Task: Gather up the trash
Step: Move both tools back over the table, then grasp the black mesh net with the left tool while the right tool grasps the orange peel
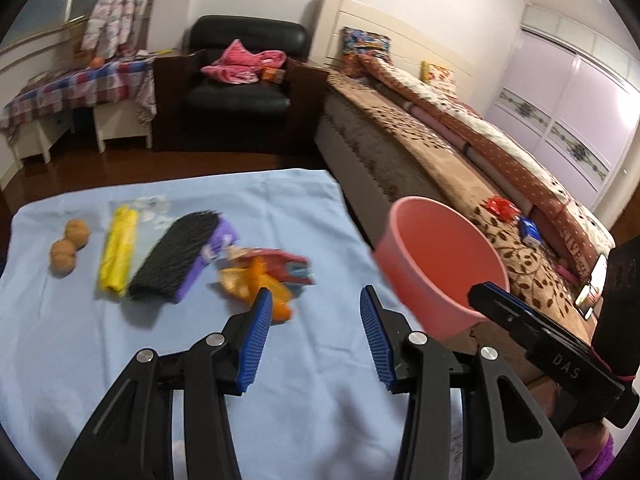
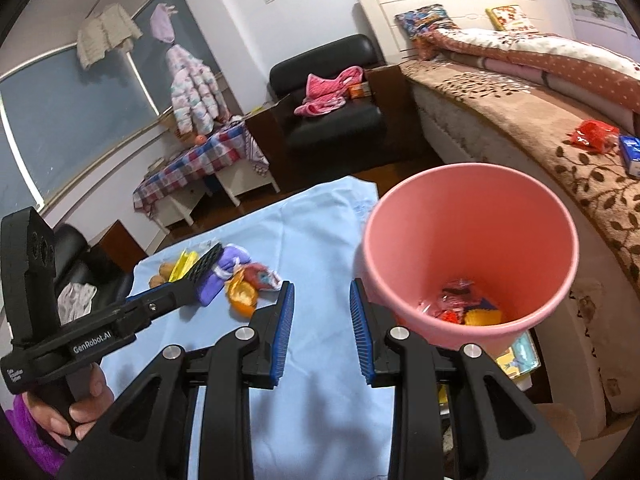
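- Bedroom clutter frames the scene: a bed (image 1: 460, 168) with a brown leaf-patterned cover runs along one side, a black armchair (image 1: 240, 80) stands at the back, and a counter (image 1: 300, 420) draped in pale blue cloth sits in front.
- Using the pink bin (image 2: 472, 248) as the landmark: it hangs tilted at the counter's edge on the bed side, and some bright wrappers (image 2: 464, 308) already lie at its bottom.
- The right claw (image 2: 322, 312) appears beside the bin's near rim with its blue pads apart and nothing visibly between them in its own view. From the other camera, a finger reaches to the bin wall, so whether it grips the rim I cannot tell.
- Left of the bin, on the cloth, lies the remaining trash: orange peel (image 1: 256, 284) and a crumpled red wrapper (image 1: 292, 266), touching each other.
- Further left of the bin are a black-bristled purple brush (image 1: 176, 256), a yellow roll of bags (image 1: 116, 252) and two walnuts (image 1: 68, 246).
- The left claw (image 1: 316, 312) hovers just short of the peel, spread wide and empty.
- The peel looks light, soft and a little slick, likely to tear, so pinching across a thick curled edge seems best.
- The wrapper is thin and crinkly, and a bunched fold should give the surest hold.
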`<control>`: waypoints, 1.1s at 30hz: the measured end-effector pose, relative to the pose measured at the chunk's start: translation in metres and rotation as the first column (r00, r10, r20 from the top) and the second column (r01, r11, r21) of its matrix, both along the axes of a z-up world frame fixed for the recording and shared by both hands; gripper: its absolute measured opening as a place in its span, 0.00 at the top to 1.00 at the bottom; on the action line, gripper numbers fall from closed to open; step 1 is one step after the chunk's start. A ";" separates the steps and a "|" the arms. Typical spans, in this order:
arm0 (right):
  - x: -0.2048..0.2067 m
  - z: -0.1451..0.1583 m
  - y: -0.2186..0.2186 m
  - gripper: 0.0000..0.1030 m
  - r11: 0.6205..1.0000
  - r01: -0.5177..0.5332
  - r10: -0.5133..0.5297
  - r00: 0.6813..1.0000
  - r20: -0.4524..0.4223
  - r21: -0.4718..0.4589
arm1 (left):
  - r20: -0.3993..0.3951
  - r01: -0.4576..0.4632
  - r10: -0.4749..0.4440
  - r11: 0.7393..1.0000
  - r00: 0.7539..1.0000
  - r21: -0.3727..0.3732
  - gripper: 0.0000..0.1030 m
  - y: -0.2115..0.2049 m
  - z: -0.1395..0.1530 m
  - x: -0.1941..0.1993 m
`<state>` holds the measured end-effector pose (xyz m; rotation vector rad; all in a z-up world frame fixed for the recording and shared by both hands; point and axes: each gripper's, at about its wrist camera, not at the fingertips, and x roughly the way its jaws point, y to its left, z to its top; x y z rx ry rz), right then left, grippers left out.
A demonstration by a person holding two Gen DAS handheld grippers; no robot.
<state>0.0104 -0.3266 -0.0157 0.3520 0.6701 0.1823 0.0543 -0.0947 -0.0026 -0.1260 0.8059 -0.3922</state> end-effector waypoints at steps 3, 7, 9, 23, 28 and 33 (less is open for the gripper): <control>0.003 -0.002 0.009 0.72 1.000 -0.021 0.021 1.000 -0.007 -0.004 | -0.006 -0.044 0.044 0.999 0.999 0.000 0.56 0.022 -0.005 -0.002; 0.009 -0.006 0.024 0.72 0.998 -0.055 0.055 0.998 -0.022 -0.011 | -0.014 -0.104 0.104 0.995 0.994 0.009 0.56 0.049 -0.011 0.000; 0.013 -0.009 0.030 0.72 0.997 -0.072 0.072 0.997 -0.031 -0.015 | -0.025 -0.135 0.135 0.991 0.991 0.009 0.56 0.062 -0.016 0.001; 0.041 -0.034 0.065 0.72 0.982 -0.188 0.189 0.975 -0.115 0.019 | 0.011 -0.156 0.156 0.983 0.988 0.095 0.56 0.067 -0.028 0.043; 0.056 -0.039 0.082 0.72 0.963 -0.267 0.269 0.953 -0.141 0.031 | 0.004 -0.140 0.141 0.979 0.990 0.149 0.56 0.060 -0.043 0.061; 0.075 -0.047 0.101 0.61 0.950 -0.314 0.310 0.934 -0.179 0.011 | -0.017 -0.137 0.141 0.979 0.990 0.150 0.68 0.067 -0.054 0.070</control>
